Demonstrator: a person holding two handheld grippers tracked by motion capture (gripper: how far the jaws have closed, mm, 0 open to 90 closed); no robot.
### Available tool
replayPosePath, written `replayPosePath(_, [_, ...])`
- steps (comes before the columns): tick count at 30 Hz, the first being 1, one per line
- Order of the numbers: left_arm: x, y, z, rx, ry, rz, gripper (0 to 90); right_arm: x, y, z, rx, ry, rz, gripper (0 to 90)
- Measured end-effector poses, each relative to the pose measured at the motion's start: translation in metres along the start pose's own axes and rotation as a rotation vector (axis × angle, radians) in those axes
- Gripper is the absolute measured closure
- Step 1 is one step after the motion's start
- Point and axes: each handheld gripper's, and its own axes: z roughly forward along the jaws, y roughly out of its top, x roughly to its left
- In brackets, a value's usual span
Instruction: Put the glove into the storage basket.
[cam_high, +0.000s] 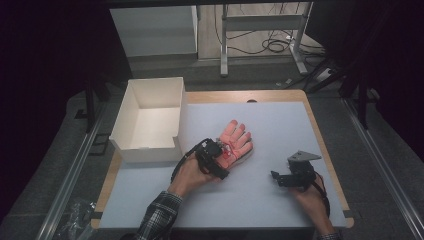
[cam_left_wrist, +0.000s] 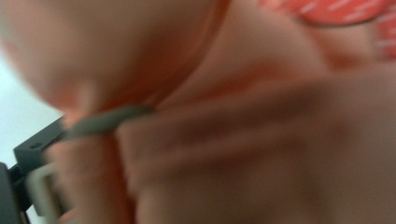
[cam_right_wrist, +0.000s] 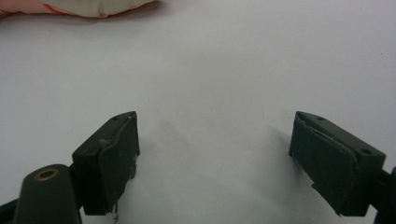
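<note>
A pink-orange glove (cam_high: 238, 137) lies palm-flat near the middle of the white table sheet (cam_high: 280, 120), fingers pointing away from me. My left gripper (cam_high: 221, 154) is at the glove's cuff, and bunched glove fabric (cam_left_wrist: 243, 102) presses blurred against its camera, so it appears shut on the cuff. One black jaw pad (cam_left_wrist: 35, 147) shows at the lower left there. My right gripper (cam_high: 278, 178) rests low over bare sheet to the glove's right, jaws wide apart with nothing between them (cam_right_wrist: 213, 120). A glove edge (cam_right_wrist: 93, 6) shows far ahead of it.
An open white cardboard box (cam_high: 128, 111) stands at the table's back left, close to the glove. The wooden table edge (cam_high: 325, 150) runs along the right. Beyond the table are metal frame legs and cables (cam_high: 272, 45) on the floor.
</note>
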Motion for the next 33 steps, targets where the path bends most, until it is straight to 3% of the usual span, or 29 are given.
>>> replayPosePath(4, [-0.005, 0.001, -0.003, 0.010, 0.005, -0.003, 6.7, 0.000, 0.000, 0.000, 0.000, 0.000, -0.001, 16.1])
replayPosePath(9, [-0.008, 0.001, -0.010, 0.004, 0.010, 0.004, 26.8, 0.000, 0.000, 0.000, 0.000, 0.000, 0.000, 16.1])
replayPosePath(13, [-0.011, -0.001, -0.013, -0.013, 0.022, 0.017, 36.2, 0.000, 0.000, 0.000, -0.001, 0.000, 0.000, 16.1])
replayPosePath(22, [-0.004, 0.003, -0.022, -0.057, -0.015, 0.005, 40.8, 0.000, 0.000, 0.000, 0.000, 0.000, 0.000, 16.1])
replayPosePath(33, [-0.001, 0.023, -0.047, -0.091, 0.025, -0.033, 40.5, 0.000, 0.000, 0.000, -0.001, 0.000, 0.000, 16.2])
